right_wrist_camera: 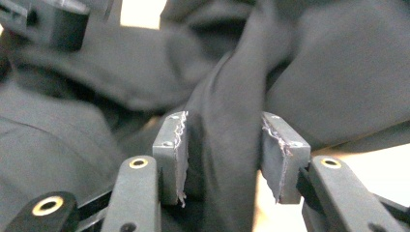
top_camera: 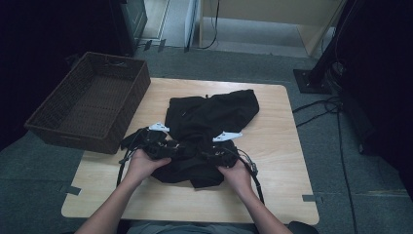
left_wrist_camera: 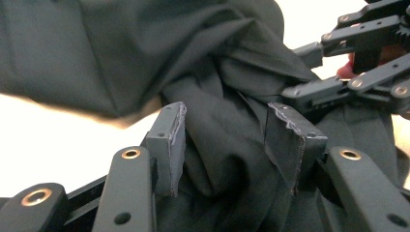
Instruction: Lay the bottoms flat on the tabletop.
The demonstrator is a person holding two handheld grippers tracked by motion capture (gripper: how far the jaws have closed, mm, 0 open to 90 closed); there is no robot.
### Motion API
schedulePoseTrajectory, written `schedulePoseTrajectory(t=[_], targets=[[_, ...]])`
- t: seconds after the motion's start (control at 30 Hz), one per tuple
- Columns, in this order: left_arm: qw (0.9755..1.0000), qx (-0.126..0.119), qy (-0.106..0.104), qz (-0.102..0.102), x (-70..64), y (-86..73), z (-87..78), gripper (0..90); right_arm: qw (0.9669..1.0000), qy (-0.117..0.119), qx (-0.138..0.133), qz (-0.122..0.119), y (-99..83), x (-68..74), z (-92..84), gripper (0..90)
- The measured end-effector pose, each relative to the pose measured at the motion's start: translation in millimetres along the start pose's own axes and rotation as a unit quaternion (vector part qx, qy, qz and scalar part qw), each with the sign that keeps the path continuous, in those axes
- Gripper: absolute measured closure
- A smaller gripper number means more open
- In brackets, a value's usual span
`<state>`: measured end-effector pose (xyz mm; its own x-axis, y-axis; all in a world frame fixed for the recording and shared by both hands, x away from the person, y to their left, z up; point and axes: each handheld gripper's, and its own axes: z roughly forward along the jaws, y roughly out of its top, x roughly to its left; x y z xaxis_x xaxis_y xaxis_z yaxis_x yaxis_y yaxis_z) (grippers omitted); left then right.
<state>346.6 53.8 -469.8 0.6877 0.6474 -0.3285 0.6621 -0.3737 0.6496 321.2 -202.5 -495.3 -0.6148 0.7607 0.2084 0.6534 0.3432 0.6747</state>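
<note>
A black garment lies crumpled in the middle of the wooden table. Both hands hold their grippers at its near part, close together. My left gripper has its jaws wide apart; a loose bulge of black cloth lies between the pads without being squeezed. My right gripper stands partly open with an upright fold of the cloth between its pads. The left gripper view also has the right gripper at its upper right, over the cloth.
A brown wicker basket stands at the table's left edge, hanging partly over it. Cables trail on the grey floor to the right, by a dark stand's foot. Bare wood runs along the near edge and right side.
</note>
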Motion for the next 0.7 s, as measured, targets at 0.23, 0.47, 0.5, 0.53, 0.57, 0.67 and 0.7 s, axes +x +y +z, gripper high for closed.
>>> schedulePoseTrajectory(t=[0.23,0.47,0.5,0.53,0.57,0.67,0.7], targets=[[0.9996,0.027,0.002,0.002,2.0,-12.9,3.8,49.9,0.9996,-0.008,-0.023,-0.011,16.3,-7.3,-22.2,87.6],[0.9985,0.053,0.002,0.014,-3.7,-22.8,8.9,50.3,0.9952,-0.048,-0.085,0.004,57.2,-35.5,-58.3,87.7],[0.9982,0.058,0.004,0.019,-3.8,-24.1,9.2,50.3,0.9952,-0.048,-0.085,0.004,57.2,-35.5,-58.3,87.7],[0.9981,0.059,0.006,0.016,-4.5,-25.4,10.1,50.4,0.9944,-0.057,-0.089,0.008,62.2,-40.2,-61.6,87.7],[0.998,0.061,0.007,0.018,-4.0,-26.0,10.4,50.4,0.9935,-0.065,-0.093,0.008,66.5,-45.6,-63.8,87.6],[0.9988,0.048,0.005,0.01,-2.2,-23.4,7.7,50.0,0.9929,-0.071,-0.09,0.031,73.5,-62.2,-60.2,87.1],[0.9991,0.041,0.006,0.01,-2.4,-20.6,5.9,49.2,0.9933,-0.069,-0.086,0.034,72.4,-64.0,-56.8,86.9]])
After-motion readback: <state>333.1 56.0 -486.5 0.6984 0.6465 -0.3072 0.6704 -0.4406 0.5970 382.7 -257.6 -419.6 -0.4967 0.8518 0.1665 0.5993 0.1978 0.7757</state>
